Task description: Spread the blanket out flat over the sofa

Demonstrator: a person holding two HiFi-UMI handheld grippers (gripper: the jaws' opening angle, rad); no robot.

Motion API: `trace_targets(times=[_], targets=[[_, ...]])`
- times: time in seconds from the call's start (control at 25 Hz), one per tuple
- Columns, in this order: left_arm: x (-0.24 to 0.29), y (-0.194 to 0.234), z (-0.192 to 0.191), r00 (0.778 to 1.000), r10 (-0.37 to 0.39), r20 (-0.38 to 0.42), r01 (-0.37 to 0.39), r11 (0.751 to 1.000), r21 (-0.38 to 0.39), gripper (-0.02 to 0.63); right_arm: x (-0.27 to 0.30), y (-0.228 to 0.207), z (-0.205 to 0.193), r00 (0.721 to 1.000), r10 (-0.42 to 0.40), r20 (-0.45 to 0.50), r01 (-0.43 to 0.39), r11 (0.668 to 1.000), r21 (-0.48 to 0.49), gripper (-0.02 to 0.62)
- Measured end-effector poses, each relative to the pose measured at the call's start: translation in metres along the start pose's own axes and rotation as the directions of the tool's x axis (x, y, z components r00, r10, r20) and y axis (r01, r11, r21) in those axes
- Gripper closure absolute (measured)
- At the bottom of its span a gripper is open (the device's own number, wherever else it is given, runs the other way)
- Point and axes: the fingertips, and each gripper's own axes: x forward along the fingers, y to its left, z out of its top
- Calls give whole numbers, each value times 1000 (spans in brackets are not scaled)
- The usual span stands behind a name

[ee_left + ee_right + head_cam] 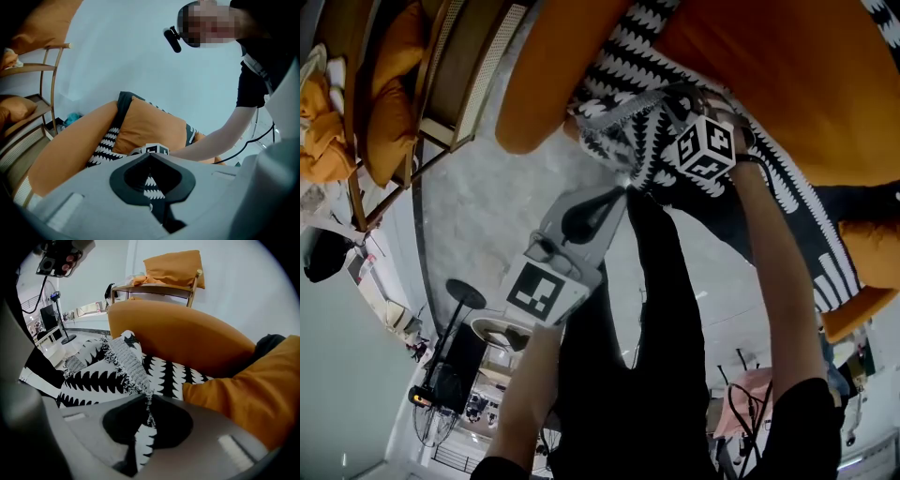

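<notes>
Blanket is being pinched at its fringed edge by the closed right tongs. Another fold is being gripped by the left tongs, pressed together. Blanket is lying bunched on the orange sofa, touching an orange cushion.

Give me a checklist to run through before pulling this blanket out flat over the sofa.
1. Right gripper grip on blanket: ok, jaws shut on a fringed fold.
2. Left gripper grip: ok, jaws meet with patterned cloth between them.
3. Blanket flat: not ok, bunched in folds on the sofa.
4. Orange cushion off the blanket: not ok, it overlaps the cloth.
5. Blanket's far edge free: cannot tell.
</notes>
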Motion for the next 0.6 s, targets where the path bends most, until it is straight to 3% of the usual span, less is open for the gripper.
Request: trace_targets(times=[0.36,0.6], targets=[[-16,-1,1,1000,-22,18,22,1000,17,598,-31,9,32,996,-15,93,0,989,151,583],[-47,0,-2,998,-51,27,50,998,38,597,-54,45,79,978,-4,208,-63,948,312,586]])
